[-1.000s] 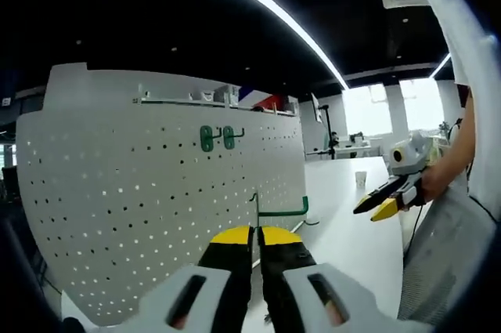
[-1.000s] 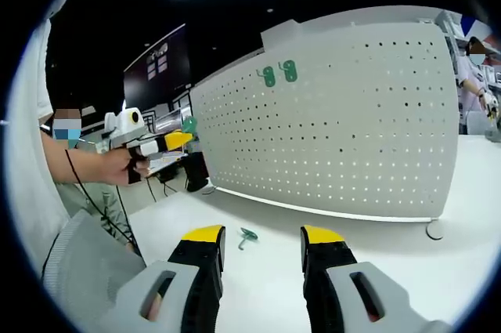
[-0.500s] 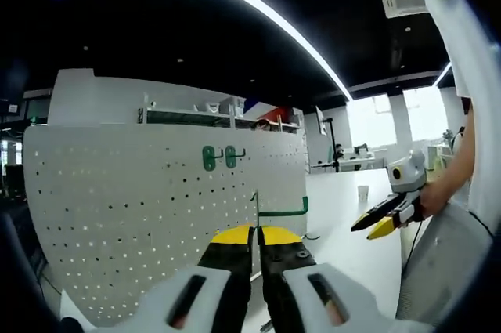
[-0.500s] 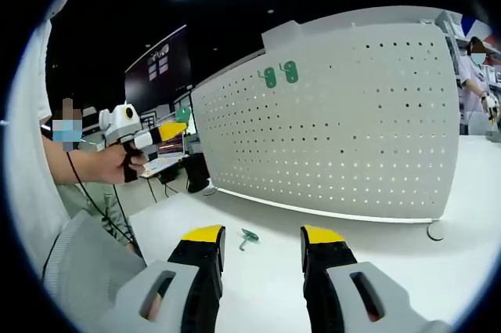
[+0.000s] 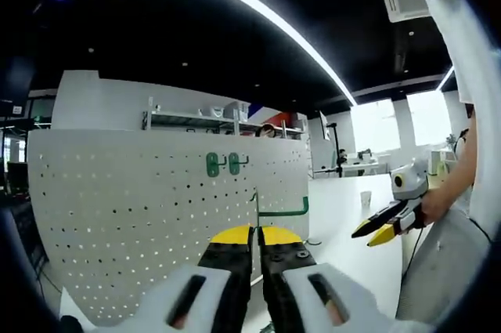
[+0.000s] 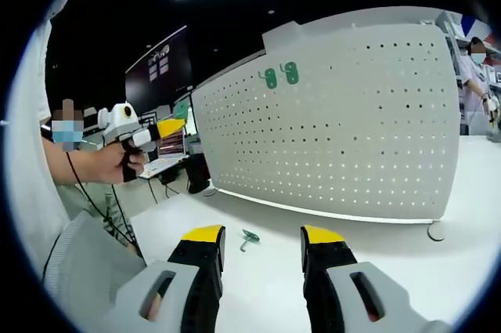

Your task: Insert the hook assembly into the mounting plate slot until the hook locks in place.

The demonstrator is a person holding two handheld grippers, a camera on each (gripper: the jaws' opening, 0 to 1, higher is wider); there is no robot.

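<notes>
My left gripper (image 5: 254, 236) is shut on a green hook (image 5: 282, 210), whose thin stem rises from between the yellow tips. It faces the white pegboard (image 5: 141, 223), where two green hooks (image 5: 222, 164) hang near the top edge. The right gripper view has the left gripper (image 6: 153, 132) held up left of the pegboard (image 6: 352, 137), apart from it. My right gripper (image 6: 263, 234) stands open low over the table, with nothing between its jaws. Another green hook (image 6: 249, 237) lies on the table just beyond the right gripper's left jaw. The two mounted hooks (image 6: 280, 75) sit high on the board.
The white table (image 6: 391, 262) runs along the pegboard's foot, with a small round disc (image 6: 433, 229) at the board's right end. A paper cup (image 5: 364, 199) stands farther down the table. A hand (image 5: 438, 200) holds the right gripper (image 5: 377, 231).
The left gripper has risen a little with its hook, so the board sits lower in its view. The right gripper has stayed put.
</notes>
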